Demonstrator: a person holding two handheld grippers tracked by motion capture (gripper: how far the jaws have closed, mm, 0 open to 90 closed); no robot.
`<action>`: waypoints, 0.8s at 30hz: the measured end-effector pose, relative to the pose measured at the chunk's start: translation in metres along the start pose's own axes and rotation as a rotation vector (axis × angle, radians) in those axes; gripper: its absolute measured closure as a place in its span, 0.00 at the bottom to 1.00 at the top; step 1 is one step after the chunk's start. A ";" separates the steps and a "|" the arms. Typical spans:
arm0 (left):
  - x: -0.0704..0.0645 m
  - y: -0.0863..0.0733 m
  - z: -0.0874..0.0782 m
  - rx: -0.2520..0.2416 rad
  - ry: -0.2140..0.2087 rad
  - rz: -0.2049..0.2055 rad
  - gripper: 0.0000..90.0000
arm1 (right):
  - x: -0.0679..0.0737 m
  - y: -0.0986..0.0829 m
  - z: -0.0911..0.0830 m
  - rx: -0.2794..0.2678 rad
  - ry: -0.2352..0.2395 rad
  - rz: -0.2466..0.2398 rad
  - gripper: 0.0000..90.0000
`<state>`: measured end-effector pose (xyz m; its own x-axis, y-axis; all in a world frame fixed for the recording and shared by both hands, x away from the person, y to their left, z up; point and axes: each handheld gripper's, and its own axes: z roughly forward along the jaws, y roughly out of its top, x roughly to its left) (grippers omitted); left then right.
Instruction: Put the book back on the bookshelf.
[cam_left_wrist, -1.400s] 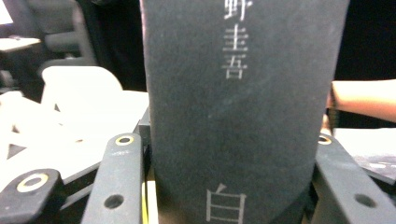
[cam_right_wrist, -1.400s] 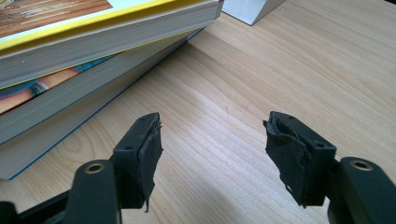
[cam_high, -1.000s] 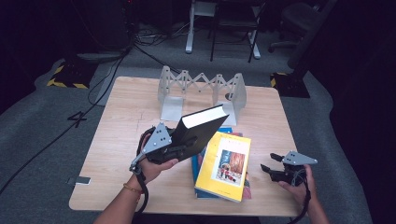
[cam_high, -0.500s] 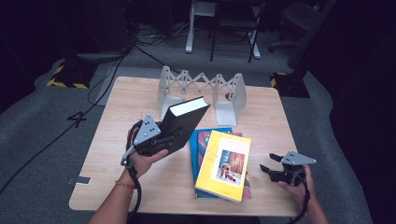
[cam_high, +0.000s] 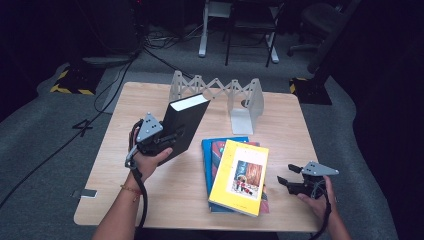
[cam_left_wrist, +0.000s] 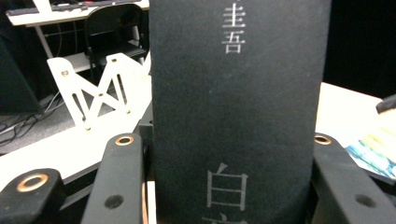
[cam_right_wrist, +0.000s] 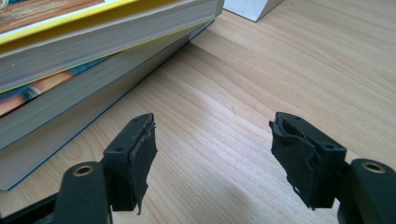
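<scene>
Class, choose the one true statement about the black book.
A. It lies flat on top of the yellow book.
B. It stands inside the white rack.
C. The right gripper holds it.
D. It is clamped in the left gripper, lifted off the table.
D: the black book sits between the jaws of the left gripper, raised above the table; the right gripper is open, holding nothing.

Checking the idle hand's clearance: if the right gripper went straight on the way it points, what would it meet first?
Probably the book stack: the open right gripper points left at its page edges, with bare table between. Depth is uncertain.
</scene>
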<state>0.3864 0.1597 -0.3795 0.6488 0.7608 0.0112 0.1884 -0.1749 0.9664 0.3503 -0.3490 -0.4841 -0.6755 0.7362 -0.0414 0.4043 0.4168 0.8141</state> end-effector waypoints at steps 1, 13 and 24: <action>0.002 0.001 0.001 -0.002 0.004 -0.005 0.60 | 0.000 0.000 0.001 0.002 0.000 0.002 0.34; 0.022 0.015 0.018 0.011 0.077 -0.042 0.60 | 0.001 -0.004 0.003 0.028 -0.013 -0.011 0.34; 0.042 0.024 0.047 0.067 0.136 -0.056 0.60 | 0.002 -0.005 0.006 0.040 -0.009 -0.015 0.35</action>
<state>0.4529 0.1578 -0.3677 0.5311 0.8473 -0.0036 0.2738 -0.1676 0.9471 0.3505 -0.3461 -0.4918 -0.6759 0.7347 -0.0588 0.4190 0.4486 0.7894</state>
